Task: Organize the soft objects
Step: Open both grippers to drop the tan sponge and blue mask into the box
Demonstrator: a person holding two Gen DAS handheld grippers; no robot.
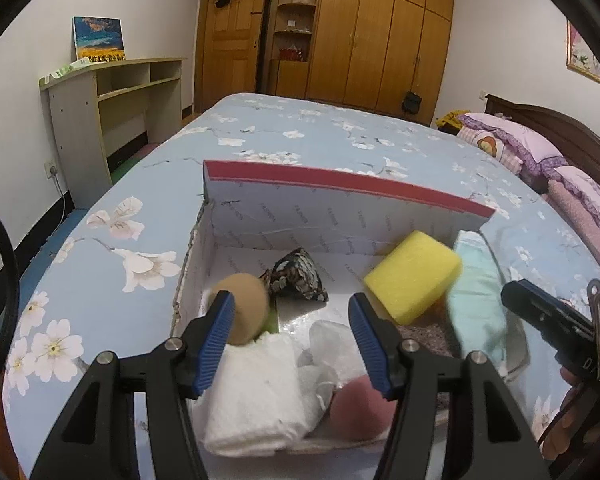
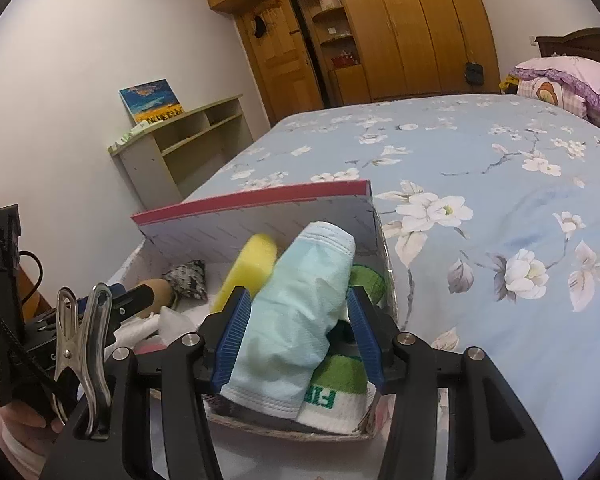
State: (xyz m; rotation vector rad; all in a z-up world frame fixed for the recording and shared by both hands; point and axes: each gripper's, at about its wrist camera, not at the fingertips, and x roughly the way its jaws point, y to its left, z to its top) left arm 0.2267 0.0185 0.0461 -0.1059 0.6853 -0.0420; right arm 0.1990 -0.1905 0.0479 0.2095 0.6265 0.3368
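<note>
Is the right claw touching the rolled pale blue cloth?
Cannot tell. In the right wrist view the rolled pale blue cloth fills the right claw, meeting its left pad; the right pad's contact is unclear.

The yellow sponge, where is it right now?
The yellow sponge is in the open box on the bed, toward its back right, just left of the pale blue cloth.

A bed [image 1: 300,136] in blue floral bedding fills a white-walled bedroom, wooden wardrobes [image 1: 380,32] behind, a pale shelf unit [image 1: 112,92] left, pink pillows [image 1: 508,140] right.
</note>
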